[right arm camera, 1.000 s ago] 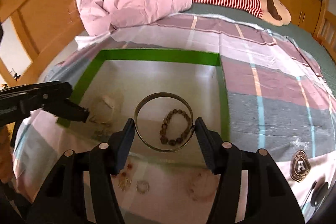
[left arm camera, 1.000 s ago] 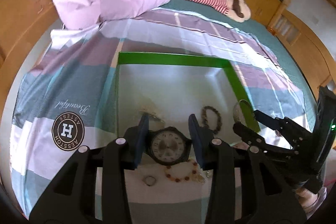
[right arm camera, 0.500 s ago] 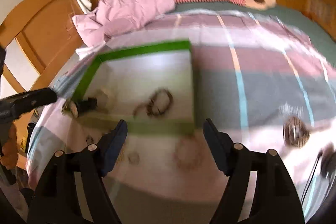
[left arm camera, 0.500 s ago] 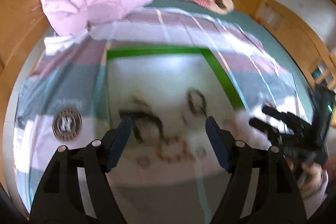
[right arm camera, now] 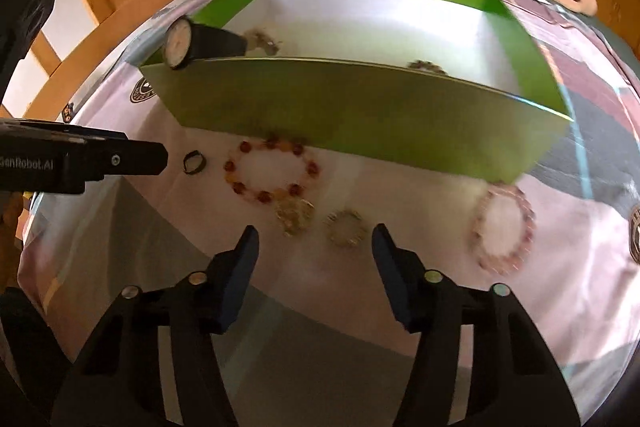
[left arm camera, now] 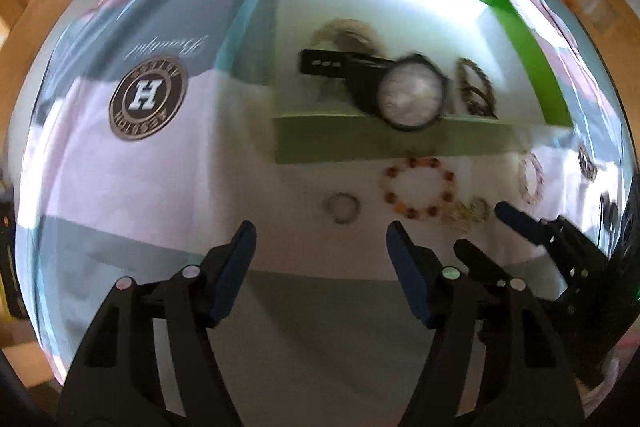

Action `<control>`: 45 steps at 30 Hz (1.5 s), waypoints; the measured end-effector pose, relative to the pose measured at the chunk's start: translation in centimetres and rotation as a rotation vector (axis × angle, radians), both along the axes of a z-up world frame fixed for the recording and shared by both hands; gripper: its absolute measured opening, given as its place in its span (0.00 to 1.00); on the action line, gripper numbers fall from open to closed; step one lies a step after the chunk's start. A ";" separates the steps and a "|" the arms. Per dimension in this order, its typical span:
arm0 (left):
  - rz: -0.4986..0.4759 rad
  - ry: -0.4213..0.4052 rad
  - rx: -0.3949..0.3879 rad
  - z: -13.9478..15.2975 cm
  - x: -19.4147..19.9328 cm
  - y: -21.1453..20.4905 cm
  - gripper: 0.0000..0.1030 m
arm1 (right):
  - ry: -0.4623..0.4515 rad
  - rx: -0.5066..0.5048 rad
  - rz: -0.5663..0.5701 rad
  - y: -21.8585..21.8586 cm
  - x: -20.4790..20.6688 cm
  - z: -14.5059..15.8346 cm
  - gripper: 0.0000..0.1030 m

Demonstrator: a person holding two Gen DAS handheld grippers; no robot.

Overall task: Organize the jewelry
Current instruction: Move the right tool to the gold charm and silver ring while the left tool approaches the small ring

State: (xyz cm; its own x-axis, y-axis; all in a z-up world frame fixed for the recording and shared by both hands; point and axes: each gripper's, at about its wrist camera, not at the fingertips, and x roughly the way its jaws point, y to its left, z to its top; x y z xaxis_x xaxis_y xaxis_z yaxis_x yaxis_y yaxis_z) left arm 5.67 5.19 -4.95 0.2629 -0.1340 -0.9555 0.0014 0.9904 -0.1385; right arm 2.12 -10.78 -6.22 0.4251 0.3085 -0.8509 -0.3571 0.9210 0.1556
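Across the box (left arm camera: 392, 143) rim, the released watch (left arm camera: 412, 95) rests.

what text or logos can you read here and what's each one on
"GenRobot.AI": on the side of the left gripper, first letter cut off by the frame edge.
"H": centre of the round badge printed on the bedsheet; its ring lettering is too blurred to read.
Cursive word above the badge: upside down, too blurred.
Watch dial: blurred, unreadable.

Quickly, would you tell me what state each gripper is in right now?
Left gripper: open, jaws closing, nothing between them.
Right gripper: open, jaws closing, nothing between them.
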 end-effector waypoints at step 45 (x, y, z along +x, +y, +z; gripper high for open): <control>-0.021 0.021 -0.005 -3.1 2.6 -3.8 0.52 | 0.003 -0.034 -0.053 -2.7 -0.9 -0.9 0.42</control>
State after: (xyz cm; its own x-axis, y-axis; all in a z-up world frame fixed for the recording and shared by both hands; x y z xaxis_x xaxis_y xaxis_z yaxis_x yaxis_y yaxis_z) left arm 8.28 1.36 -8.07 0.2403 -0.1445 -0.9599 0.0192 0.9894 -0.1442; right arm 1.25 -13.52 -7.09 0.4373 0.2561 -0.8621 -0.3068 0.9436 0.1247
